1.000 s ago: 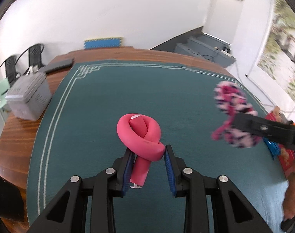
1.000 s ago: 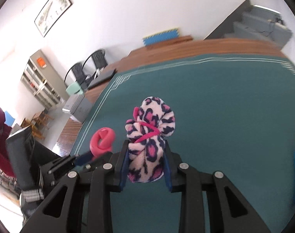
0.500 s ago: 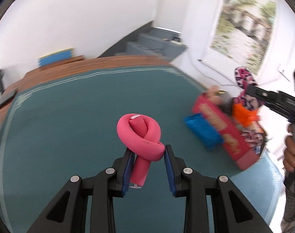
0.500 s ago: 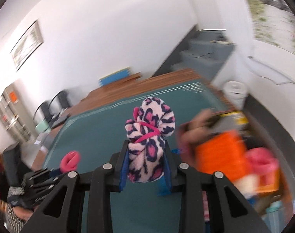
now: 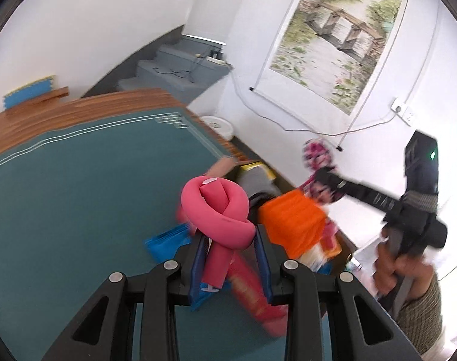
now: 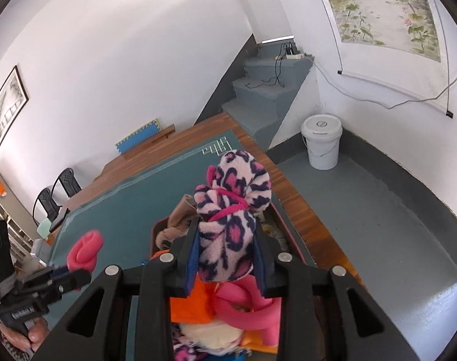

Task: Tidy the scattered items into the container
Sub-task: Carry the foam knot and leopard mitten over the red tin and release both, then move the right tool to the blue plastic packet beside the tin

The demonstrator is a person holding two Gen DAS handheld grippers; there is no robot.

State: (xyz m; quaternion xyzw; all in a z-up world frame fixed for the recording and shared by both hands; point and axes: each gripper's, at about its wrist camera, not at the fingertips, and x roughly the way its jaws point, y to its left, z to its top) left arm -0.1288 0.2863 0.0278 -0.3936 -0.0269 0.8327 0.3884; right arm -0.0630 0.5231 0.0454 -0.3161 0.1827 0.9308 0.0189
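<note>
Left gripper [image 5: 230, 258]: jaws closed on a pink foam knot [image 5: 217, 210], clamped at its lower tail, the loop standing up above the fingertips; held in the air over the near edge of the green mat [image 5: 78, 195]

Right gripper [image 6: 225, 258]: jaws closed on a leopard plush [image 6: 233, 210], pink and navy spots on pale fleece, tied with a pink band; held upright above the box [image 6: 157, 228]

Box: dark red wall, sits at the mat's corner by the table [image 6: 300, 207] edge; already crowded. Contents seen from the right wrist: an orange item [image 6: 189, 307], a pink foam piece [image 6: 252, 310], a tan soft item [image 6: 181, 216], something cream-coloured below; details blurred

Left wrist view, motion-blurred: the orange item [image 5: 294, 222], a blue item [image 5: 168, 240] on the mat just beside the box, a long red side with yellow print [image 5: 252, 294] under the gripper

Hands: one hand [image 5: 390, 270] grips the right tool's handle; the other [image 6: 32, 335] grips the left tool's

Surroundings: white bucket [image 6: 321, 141] on the grey floor, grey steps [image 6: 267, 96], scroll painting [image 5: 339, 33] on the wall
</note>
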